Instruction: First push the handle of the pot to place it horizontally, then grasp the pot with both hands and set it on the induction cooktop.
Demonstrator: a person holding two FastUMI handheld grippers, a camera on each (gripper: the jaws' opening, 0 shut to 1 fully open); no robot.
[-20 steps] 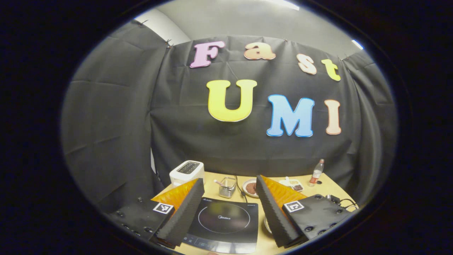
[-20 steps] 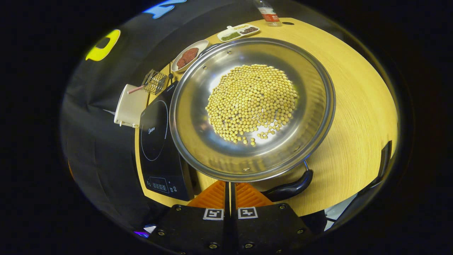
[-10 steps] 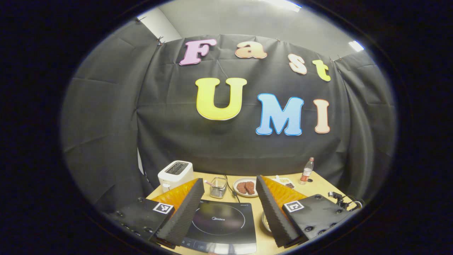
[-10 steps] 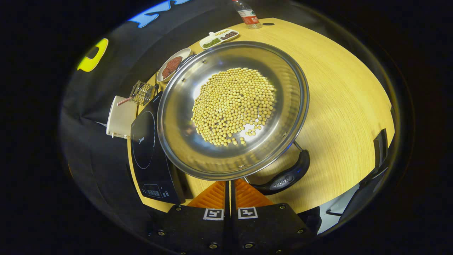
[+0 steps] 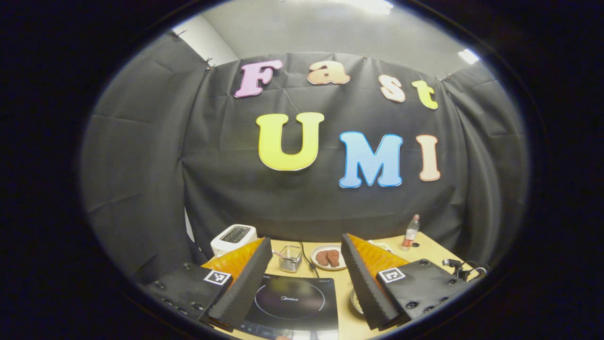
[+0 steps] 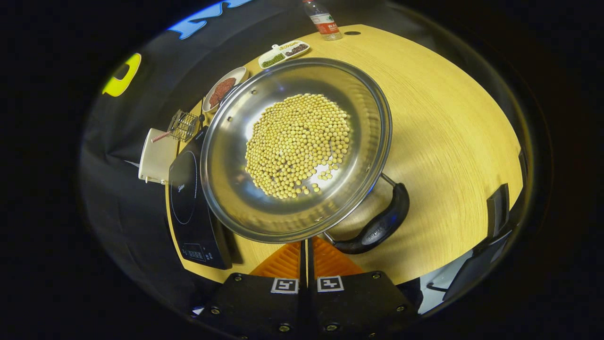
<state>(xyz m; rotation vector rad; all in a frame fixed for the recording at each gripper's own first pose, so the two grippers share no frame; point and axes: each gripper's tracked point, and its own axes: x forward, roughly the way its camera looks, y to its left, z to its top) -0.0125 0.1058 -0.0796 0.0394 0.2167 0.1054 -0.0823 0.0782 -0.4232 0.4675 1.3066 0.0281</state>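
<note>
A steel pot [image 6: 236, 189] holding yellow beans [image 6: 297, 144] rests on the wooden table [image 6: 448, 118]. Its black loop handle [image 6: 380, 224] sticks out from the near right rim and lies low over the table. My right gripper [image 6: 305, 250] is shut, its fingertips just below the pot's near rim and left of the handle. To the pot's left lies the black induction cooktop [image 6: 186, 193]. My left gripper [image 5: 306, 242] hangs open above the cooktop [image 5: 292, 302], with nothing between its fingers. A sliver of the pot's rim [image 5: 355, 301] shows beside its right finger.
Behind the cooktop stand a white toaster [image 5: 233, 235], a wire basket [image 5: 289, 257], a plate of meat [image 5: 328, 257] and a bottle [image 5: 411, 230]. A divided dish [image 6: 283, 48] lies beyond the pot. Cables [image 5: 465, 269] lie at the table's right edge. A dark chair [image 6: 495, 208] stands off the table.
The pot's handle has swung outward, away from my shut right fingers, and now shows its upper face. The pot sits smaller and further left in the right view. My left gripper drew back slightly.
</note>
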